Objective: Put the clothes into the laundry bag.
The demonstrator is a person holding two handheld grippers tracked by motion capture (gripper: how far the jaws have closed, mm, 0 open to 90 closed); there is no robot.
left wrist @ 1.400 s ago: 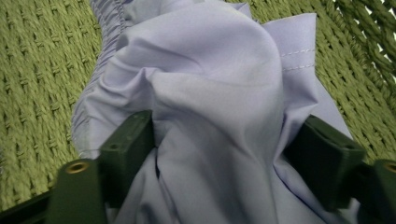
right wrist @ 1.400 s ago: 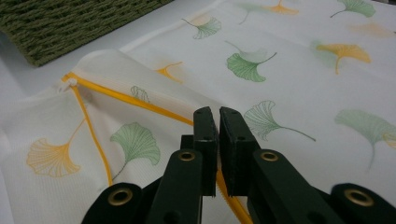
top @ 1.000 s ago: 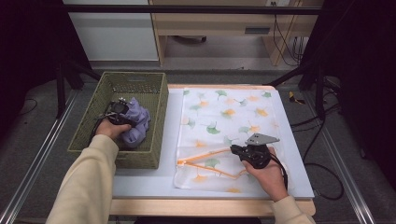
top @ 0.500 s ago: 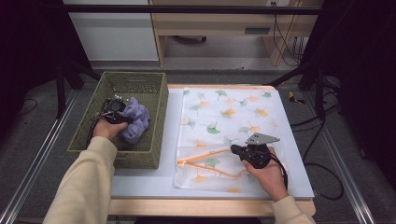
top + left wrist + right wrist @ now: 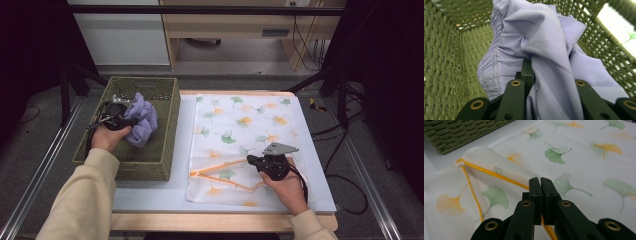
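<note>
Mesh, thin and limp, is what the right gripper (image 5: 252, 161) has at the near edge of the table (image 5: 150, 192): its jaws are pressed together on the orange-trimmed zipper edge of a white laundry bag (image 5: 245, 135) printed with ginkgo leaves, lifting one lip so the mouth (image 5: 220, 172) gapes a little toward the basket. The right gripper view shows the fabric tenting up from that pinch, so I judge the bag almost weightless and floppy; the stiffer zipper tape is the sensible place to hold, since the plain mesh would simply slide and sag. Further over, at the person's left, the left gripper (image 5: 127, 119) is inside the green woven basket (image 5: 167, 125), its jaws clamped on a bunched lavender garment (image 5: 144, 120), having just been closing with the cloth between them. The left gripper view shows folds and a gathered, elastic-looking band draped over both jaws, with much of the fabric hanging loose below. That garment looks soft, light and smooth enough to slip, so a bite into a thick gather or the seamed band should hold better than a single layer. Loose ends may trail and catch on the basket rim or miss the bag's narrow opening. Beyond the table stand pale cabinets (image 5: 120, 35) and dark frame legs.
</note>
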